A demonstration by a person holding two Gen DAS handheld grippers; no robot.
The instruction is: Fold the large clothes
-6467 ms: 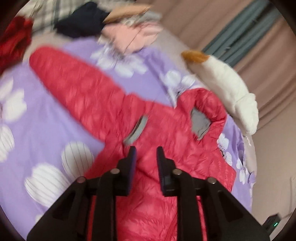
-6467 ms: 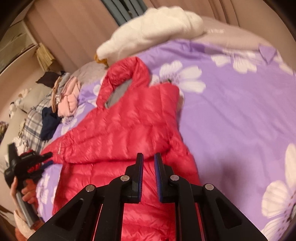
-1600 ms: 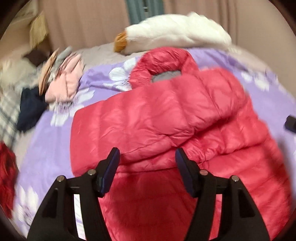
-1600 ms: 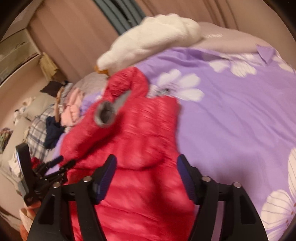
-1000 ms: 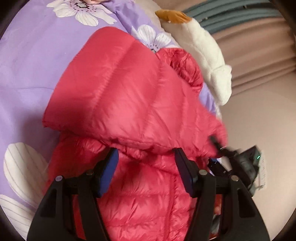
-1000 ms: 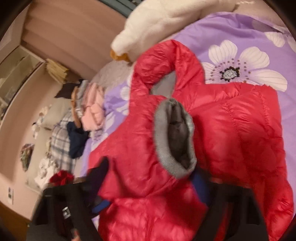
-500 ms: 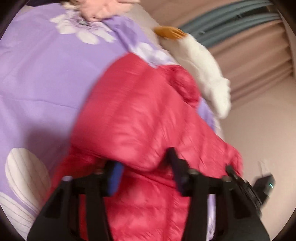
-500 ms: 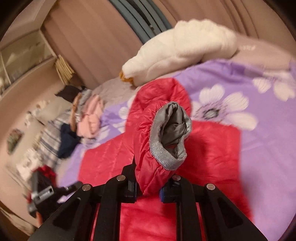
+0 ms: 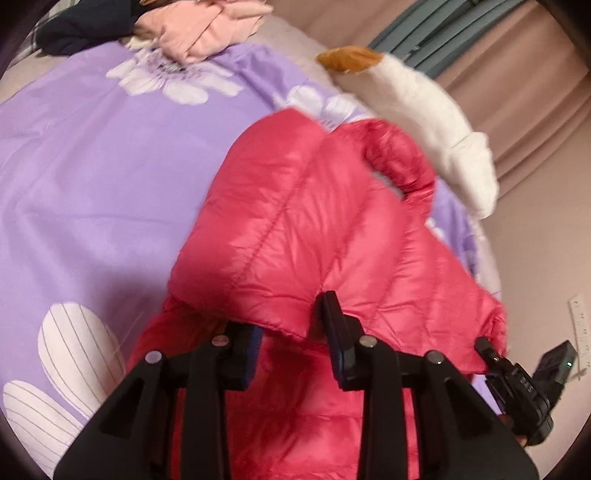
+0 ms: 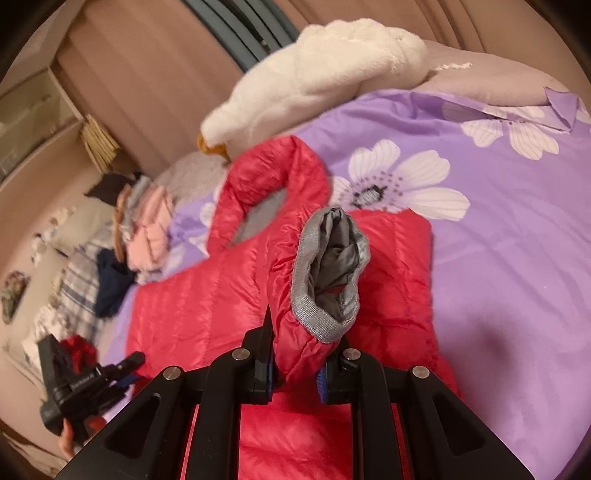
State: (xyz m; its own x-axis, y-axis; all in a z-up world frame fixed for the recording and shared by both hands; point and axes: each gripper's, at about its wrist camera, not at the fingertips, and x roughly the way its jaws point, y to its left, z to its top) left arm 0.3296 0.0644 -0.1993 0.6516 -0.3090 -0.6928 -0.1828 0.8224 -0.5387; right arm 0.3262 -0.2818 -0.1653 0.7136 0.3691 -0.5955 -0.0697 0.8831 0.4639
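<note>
While the red down jacket (image 9: 332,229) lay spread on the bed (image 10: 517,229), a folded edge of it was pinched in the left hand-held gripper (image 9: 291,350), whose jaws had just been closing. The grey-cuffed sleeve (image 10: 325,280) was clamped upright in the right hand-held gripper (image 10: 295,373). A white plush toy (image 10: 325,74) and piled clothes (image 10: 147,229) were seen beyond the jacket.

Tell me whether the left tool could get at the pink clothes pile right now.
Probably not yet: the left tool is closed on the red jacket's folded edge, and the pink clothes pile lies far across the bare purple bedspread.
</note>
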